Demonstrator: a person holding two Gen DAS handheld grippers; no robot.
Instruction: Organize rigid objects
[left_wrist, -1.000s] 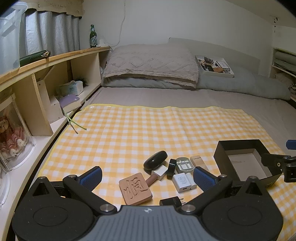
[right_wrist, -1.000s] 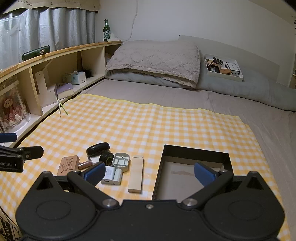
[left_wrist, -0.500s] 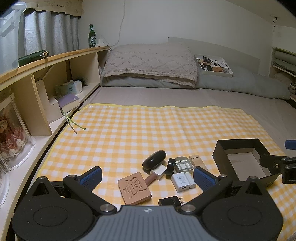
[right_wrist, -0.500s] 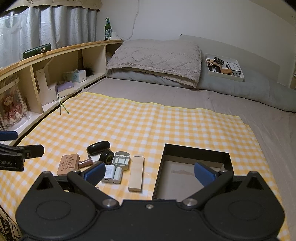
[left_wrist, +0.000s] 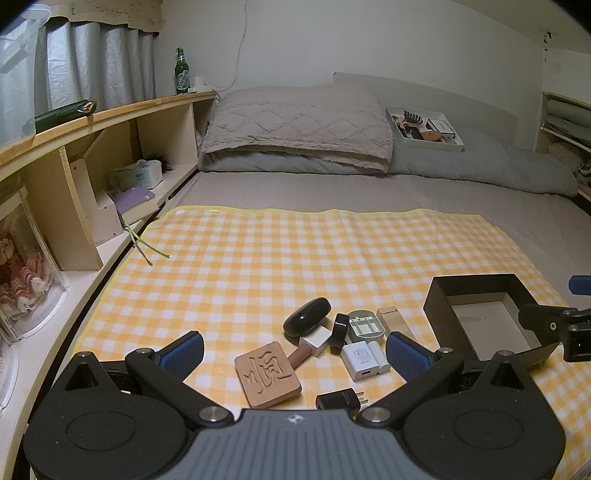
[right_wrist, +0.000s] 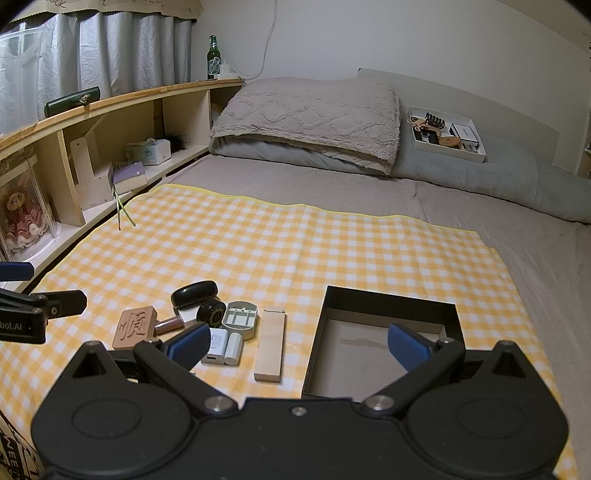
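Two handheld grippers hang over a yellow checked mat (left_wrist: 295, 258) spread on a bed, both released and carrying nothing. The left gripper (left_wrist: 293, 349) has its jaws spread wide above a cluster of small hard things; the right gripper (right_wrist: 298, 341) is equally spread, one blue pad over the cluster's edge, the other over a black box (right_wrist: 388, 301).

The cluster lies on the mat's near part, just left of the box and apart from it. It holds a carved wooden block (left_wrist: 267, 373), a black oval case (left_wrist: 307, 320), a black round lid (left_wrist: 340, 330), a grey moulded tray (left_wrist: 364, 325), a white charger (left_wrist: 360, 360) touching a white cylinder (right_wrist: 233, 343), a black plug (left_wrist: 338, 398) and a pale wooden bar (right_wrist: 271, 341).

All look stiff and light. The block and bar likely offer flat, grippy sides and are best pinched across their narrow width. The glossy case and the cylinder may slip or roll, so a squeeze across the middle seems safest. The plug's prongs are better avoided; its body gives flat faces.

The box sits open-topped with a pale floor, and nothing is visible in it. On the far pillow, a white tray (right_wrist: 447, 153) already holds assorted small items, too small to name.
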